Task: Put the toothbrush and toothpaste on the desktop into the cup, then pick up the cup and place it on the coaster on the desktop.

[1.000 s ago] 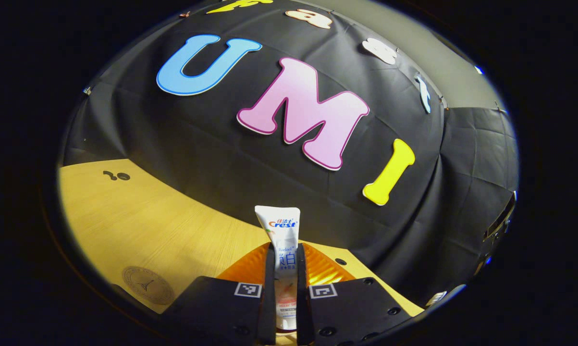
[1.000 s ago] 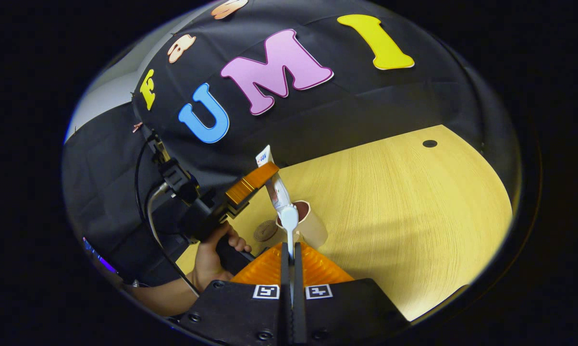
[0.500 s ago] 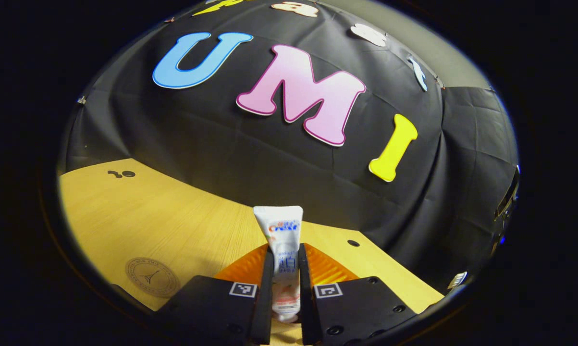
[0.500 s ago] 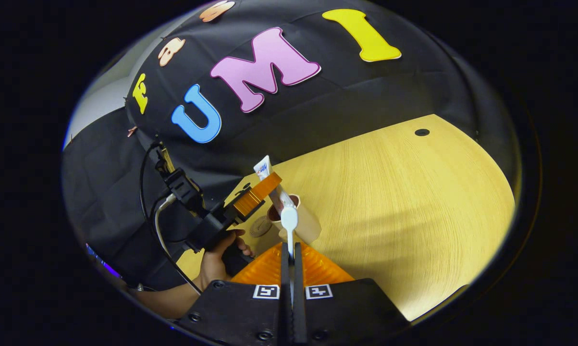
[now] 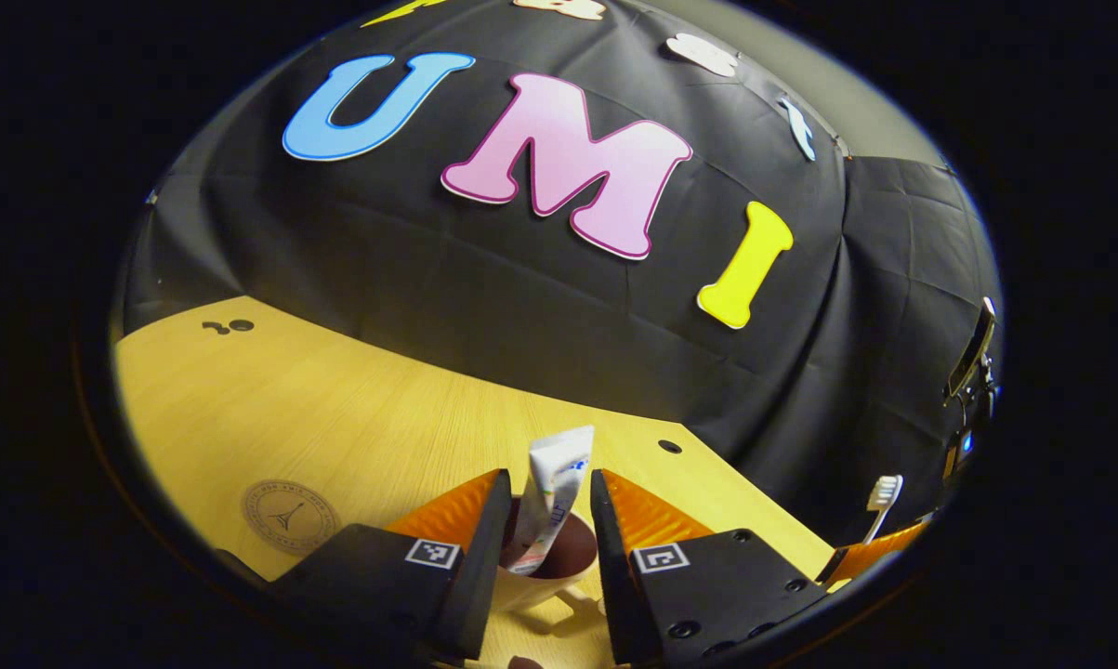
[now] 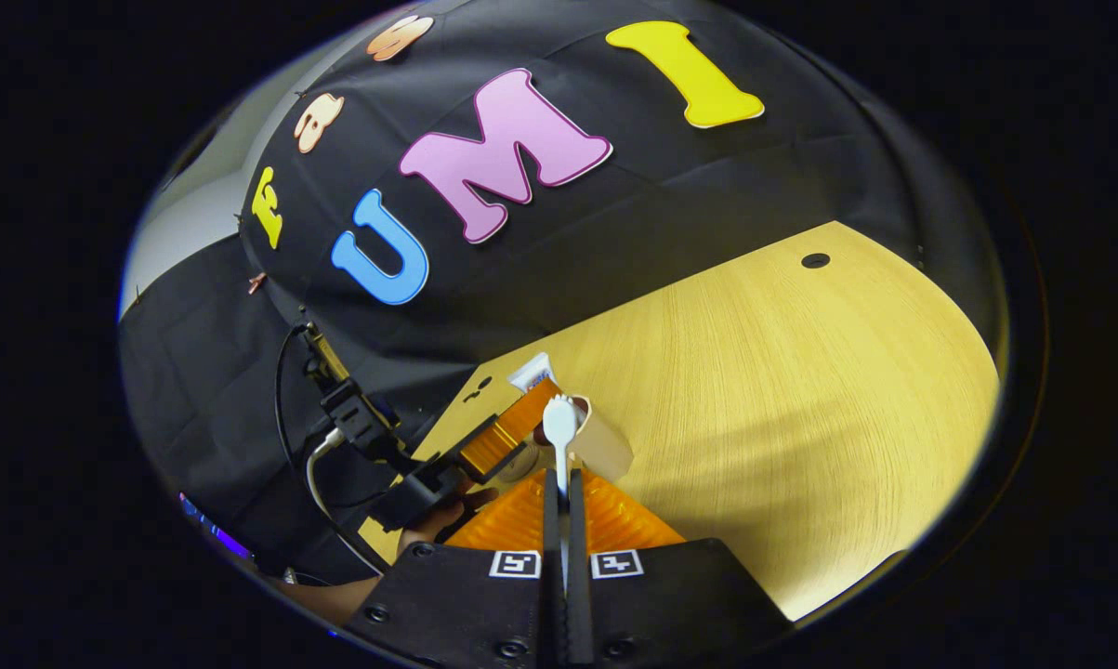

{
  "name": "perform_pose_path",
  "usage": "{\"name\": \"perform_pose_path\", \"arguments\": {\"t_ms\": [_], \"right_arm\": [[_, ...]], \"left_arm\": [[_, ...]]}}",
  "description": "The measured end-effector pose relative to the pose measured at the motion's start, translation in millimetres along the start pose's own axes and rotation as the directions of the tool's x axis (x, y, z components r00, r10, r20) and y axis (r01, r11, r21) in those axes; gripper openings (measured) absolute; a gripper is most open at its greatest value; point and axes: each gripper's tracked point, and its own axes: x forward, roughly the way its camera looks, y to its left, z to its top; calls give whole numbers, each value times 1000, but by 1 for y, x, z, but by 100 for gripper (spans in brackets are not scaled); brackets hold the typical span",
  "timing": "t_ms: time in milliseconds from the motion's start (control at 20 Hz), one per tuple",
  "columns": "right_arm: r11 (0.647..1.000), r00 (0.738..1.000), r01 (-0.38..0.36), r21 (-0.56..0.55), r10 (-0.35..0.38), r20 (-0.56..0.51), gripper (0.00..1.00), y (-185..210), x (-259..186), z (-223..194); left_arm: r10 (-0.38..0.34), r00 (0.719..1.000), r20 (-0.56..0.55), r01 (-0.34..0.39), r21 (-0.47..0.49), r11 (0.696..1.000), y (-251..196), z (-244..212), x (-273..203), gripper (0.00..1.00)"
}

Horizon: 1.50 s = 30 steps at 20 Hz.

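In the left gripper view, the left hand-held gripper (image 5: 547, 548) stands spread wide over the cup (image 5: 549, 569); the toothpaste tube (image 5: 551, 497) leans inside it, untouched by either finger. The coaster (image 5: 290, 517) lies near the surface's front edge. In the right gripper view, the right hand-held gripper (image 6: 564, 520) pinches the toothbrush (image 6: 559, 437) above the cup (image 6: 600, 444).

left tongs (image 5: 547, 544) now parted off the toothpaste (image 5: 552, 497), tube dropped leaning into the cup (image 5: 545, 571)
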Motion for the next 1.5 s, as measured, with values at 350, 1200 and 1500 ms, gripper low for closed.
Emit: {"name": "perform_pose_path", "arguments": {"t_ms": [350,1200,1500], "right_arm": [[998,993,-53,29,50,106,5,27,16,45],[964,970,-138,-227,178,163,5,68,119,87],[914,983,-87,-396,144,117,5,60,137,61]], "left_arm": [[24,1000,-4,-24,48,999,6,23,-49,61],[134,983,-123,-141,-51,989,49,-34,-150,62],[154,978,-141,-163,-60,985,59,-42,-155,62]]}}
